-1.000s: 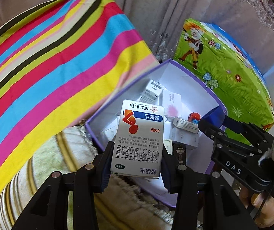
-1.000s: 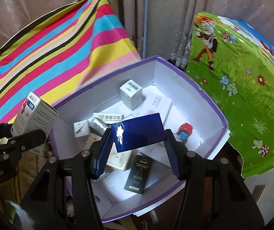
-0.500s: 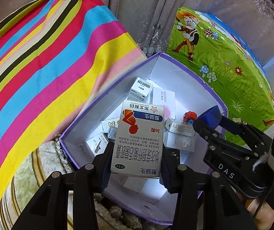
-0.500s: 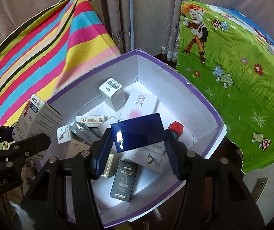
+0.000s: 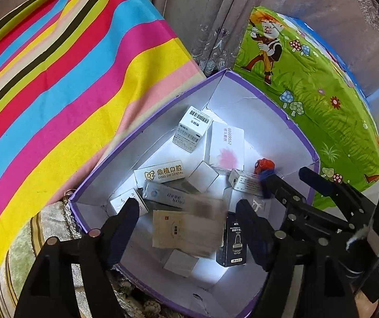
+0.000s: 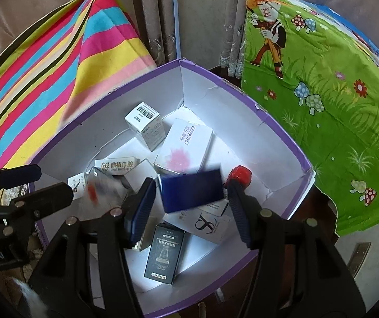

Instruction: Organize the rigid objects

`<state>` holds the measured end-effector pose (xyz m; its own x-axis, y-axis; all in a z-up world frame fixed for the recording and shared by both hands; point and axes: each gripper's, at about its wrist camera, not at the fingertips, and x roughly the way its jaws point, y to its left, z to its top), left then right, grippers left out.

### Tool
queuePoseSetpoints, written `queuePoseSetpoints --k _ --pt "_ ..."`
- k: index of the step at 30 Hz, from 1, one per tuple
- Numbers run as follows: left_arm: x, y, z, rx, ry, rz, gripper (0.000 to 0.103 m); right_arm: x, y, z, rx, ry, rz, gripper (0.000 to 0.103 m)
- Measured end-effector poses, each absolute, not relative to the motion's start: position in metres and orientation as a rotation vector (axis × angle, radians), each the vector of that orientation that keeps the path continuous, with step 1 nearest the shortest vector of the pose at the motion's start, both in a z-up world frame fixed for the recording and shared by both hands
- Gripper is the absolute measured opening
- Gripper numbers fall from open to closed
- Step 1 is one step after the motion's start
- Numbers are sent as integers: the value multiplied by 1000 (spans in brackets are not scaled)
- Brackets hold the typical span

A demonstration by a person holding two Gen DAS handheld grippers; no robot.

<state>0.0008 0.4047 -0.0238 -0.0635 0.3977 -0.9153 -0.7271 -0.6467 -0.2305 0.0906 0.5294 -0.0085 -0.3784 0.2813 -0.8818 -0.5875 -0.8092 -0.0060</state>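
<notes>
A purple-rimmed white box (image 5: 147, 135) (image 6: 242, 92) holds several small cartons. My left gripper (image 5: 186, 220) is open above it; the white medicine carton (image 5: 205, 220), blurred, falls free between its fingers, and shows in the right wrist view (image 6: 102, 188) too. My right gripper (image 6: 189, 198) is open; the dark blue box (image 6: 192, 190), blurred, drops free between its fingers. In the left wrist view my right gripper (image 5: 295, 182) is at the right. A black carton (image 6: 163, 251), a pink-flower carton (image 6: 184, 145) and a red toy (image 6: 238, 176) lie inside.
A striped cloth (image 5: 57, 92) (image 6: 57, 53) covers the surface to the left. A green cartoon cloth (image 5: 308, 79) (image 6: 321, 92) covers the one to the right. Curtains (image 6: 189, 13) hang behind. A beige cushion (image 5: 30, 238) lies at lower left.
Both grippers moved forward over the box and opened. The medicine carton and the blue box left their fingers and are falling into the box.
</notes>
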Motion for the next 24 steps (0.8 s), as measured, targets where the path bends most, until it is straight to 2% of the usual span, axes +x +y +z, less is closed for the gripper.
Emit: queuePoseSetpoints --k 2,6,15,20,22,24 --pt "0 405 -26 -1433 374 1806 83 91 529 -7 -1314 421 2201 68" --pt "-2 405 -28 -1435 376 1815 84 91 529 -8 -1316 428 2199 75" --pt "14 392 -6 -1337 375 1787 91 96 524 -1 -1310 457 2199 75" --pt "21 360 12 -1309 260 1771 92 108 509 13 -1297 427 2217 75" --pt "26 347 17 -1299 248 1782 95 115 501 17 -1294 394 2212 75" --pt "32 329 19 -1303 229 1806 103 124 492 22 -1294 380 2215 75"
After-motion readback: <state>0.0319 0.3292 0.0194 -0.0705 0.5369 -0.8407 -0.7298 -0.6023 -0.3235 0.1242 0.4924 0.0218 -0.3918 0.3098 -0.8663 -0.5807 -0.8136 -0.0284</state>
